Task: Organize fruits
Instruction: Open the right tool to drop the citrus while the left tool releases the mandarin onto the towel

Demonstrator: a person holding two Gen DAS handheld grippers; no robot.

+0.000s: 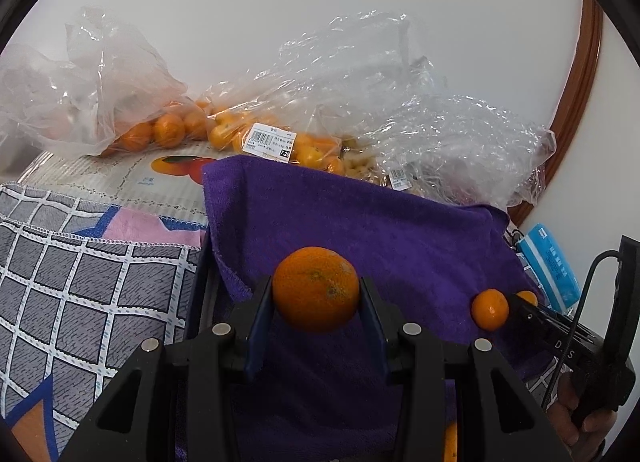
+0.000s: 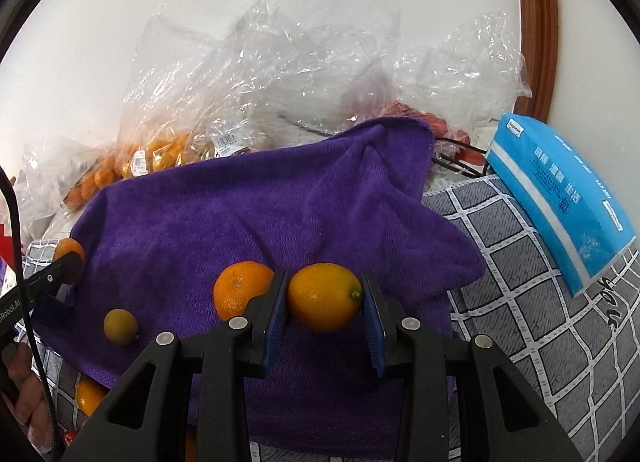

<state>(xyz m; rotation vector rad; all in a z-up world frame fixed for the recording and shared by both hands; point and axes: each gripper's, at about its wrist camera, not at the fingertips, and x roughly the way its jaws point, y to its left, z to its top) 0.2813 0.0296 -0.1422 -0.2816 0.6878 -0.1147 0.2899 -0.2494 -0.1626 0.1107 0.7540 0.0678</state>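
Observation:
My left gripper (image 1: 316, 294) is shut on a round orange mandarin (image 1: 316, 288) and holds it over the purple towel (image 1: 360, 213). My right gripper (image 2: 325, 298) is shut on an oval yellow-orange kumquat (image 2: 325, 296) above the same towel (image 2: 256, 205). A mandarin (image 2: 236, 288) lies on the towel just left of the right gripper's left finger. A small greenish kumquat (image 2: 120, 326) lies further left. In the left wrist view the mandarin (image 1: 489, 309) sits at the right, beside the right gripper (image 1: 528, 304).
Clear plastic bags of oranges (image 1: 168, 129) and kumquats (image 1: 308, 149) stand behind the towel against the white wall. A blue tissue pack (image 2: 560, 197) lies at the right on the grey checked cloth (image 2: 520, 262). Another orange (image 2: 90, 396) lies at the lower left.

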